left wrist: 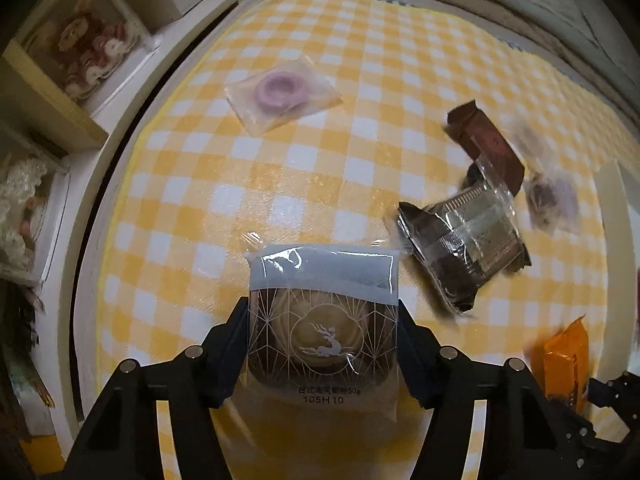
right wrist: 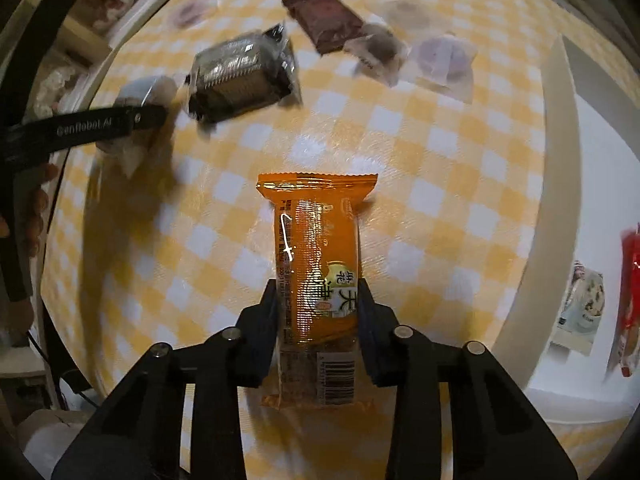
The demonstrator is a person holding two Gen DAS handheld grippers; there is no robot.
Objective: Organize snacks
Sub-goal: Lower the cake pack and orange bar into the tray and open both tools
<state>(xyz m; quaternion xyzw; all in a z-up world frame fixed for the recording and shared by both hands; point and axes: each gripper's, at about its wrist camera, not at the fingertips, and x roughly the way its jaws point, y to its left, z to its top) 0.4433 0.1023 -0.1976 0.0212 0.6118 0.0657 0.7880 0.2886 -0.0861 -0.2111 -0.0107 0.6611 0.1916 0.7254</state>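
Note:
My left gripper (left wrist: 322, 316) is shut on a clear-wrapped round pastry with a deer print (left wrist: 322, 332), held above the yellow checked tablecloth (left wrist: 280, 160). My right gripper (right wrist: 318, 300) is shut on an orange snack packet (right wrist: 318, 248), also held above the cloth; the packet shows in the left wrist view (left wrist: 566, 364) at the right edge. On the cloth lie a dark foil-trayed cake packet (left wrist: 464, 240), a brown chocolate bar packet (left wrist: 486, 144), a pink ring pastry in a clear bag (left wrist: 280, 88) and a purple pastry bag (right wrist: 444, 60).
A white box (right wrist: 560, 208) stands at the right, holding a red packet (right wrist: 632, 300) and a pale packet (right wrist: 580, 308). Shelves with boxed dolls (left wrist: 88, 44) run along the left of the table. A brown pastry bag (right wrist: 378, 46) lies by the chocolate bar.

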